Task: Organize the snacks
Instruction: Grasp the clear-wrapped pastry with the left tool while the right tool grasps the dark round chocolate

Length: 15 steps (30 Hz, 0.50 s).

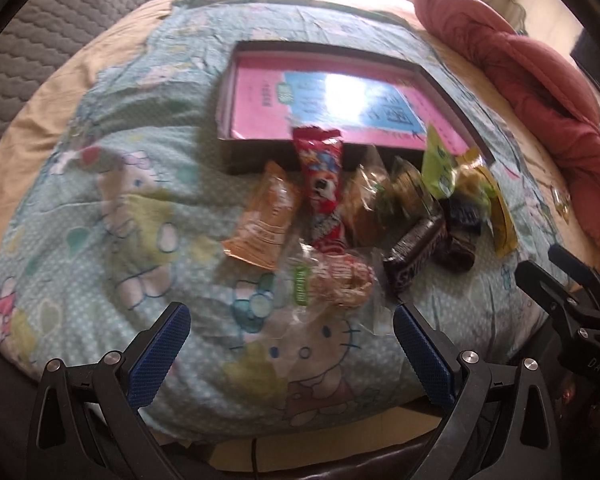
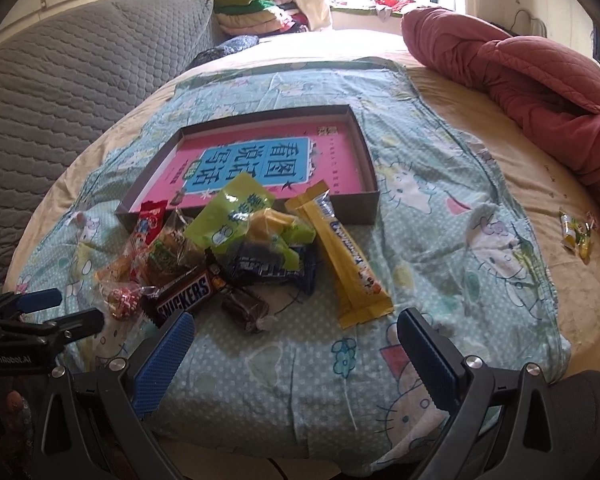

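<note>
Nearest, both tools hover low over the bed's edge with nothing between their pads: the left gripper (image 1: 292,328) has its jaws released wide, and the right gripper (image 2: 296,336) is spread the same way, which suits an approach rather than a carry. The patterned cloth (image 2: 440,216) is laid over the bed, probably to give the work a clean, flat patch.

Just beyond the pads lies the heap of snacks. A clear-wrapped sweet (image 1: 336,276) sits closest to the left gripper, beside the Snickers bar (image 2: 186,294). The long yellow bar (image 2: 350,260) lies off to the right side of the heap, its far end propped against the box wall. The red packet (image 1: 324,184) also leans on that wall, and the green pouch (image 2: 232,208) overlaps the rim.

Farther back, the shallow box (image 2: 370,152) lies open and holds no snacks, apparently the place they are meant to go. A few stray sweets (image 2: 576,232) lie well apart, near the red quilt (image 2: 540,80).
</note>
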Tool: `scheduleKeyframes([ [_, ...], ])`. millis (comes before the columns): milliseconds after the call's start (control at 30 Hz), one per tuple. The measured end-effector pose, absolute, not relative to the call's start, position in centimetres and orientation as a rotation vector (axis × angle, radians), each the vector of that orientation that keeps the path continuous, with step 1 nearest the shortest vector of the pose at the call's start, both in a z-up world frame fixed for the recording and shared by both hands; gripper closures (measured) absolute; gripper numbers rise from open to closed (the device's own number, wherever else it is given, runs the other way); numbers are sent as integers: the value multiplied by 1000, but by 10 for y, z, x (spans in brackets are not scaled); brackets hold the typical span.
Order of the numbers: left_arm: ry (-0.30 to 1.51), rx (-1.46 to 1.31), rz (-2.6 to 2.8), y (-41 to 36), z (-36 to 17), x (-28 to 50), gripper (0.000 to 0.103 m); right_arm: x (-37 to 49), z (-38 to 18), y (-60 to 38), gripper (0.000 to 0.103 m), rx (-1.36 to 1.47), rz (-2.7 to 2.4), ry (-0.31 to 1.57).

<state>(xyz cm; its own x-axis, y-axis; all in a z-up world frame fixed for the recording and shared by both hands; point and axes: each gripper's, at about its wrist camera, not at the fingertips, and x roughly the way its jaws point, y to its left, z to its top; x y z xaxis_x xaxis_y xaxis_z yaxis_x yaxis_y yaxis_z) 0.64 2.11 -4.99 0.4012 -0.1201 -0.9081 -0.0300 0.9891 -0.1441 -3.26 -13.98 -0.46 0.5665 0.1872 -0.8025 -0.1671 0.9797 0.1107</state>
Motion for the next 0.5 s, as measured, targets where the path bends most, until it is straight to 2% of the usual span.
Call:
scheduleKeyframes([
  [433,1141,-49,-64,7,-60,21,2,-17,-28,-121,1,11,259,1025],
  [500,1137,-55,-68,9,-61,22,3,-13,-32,-118,3,0,251,1034],
])
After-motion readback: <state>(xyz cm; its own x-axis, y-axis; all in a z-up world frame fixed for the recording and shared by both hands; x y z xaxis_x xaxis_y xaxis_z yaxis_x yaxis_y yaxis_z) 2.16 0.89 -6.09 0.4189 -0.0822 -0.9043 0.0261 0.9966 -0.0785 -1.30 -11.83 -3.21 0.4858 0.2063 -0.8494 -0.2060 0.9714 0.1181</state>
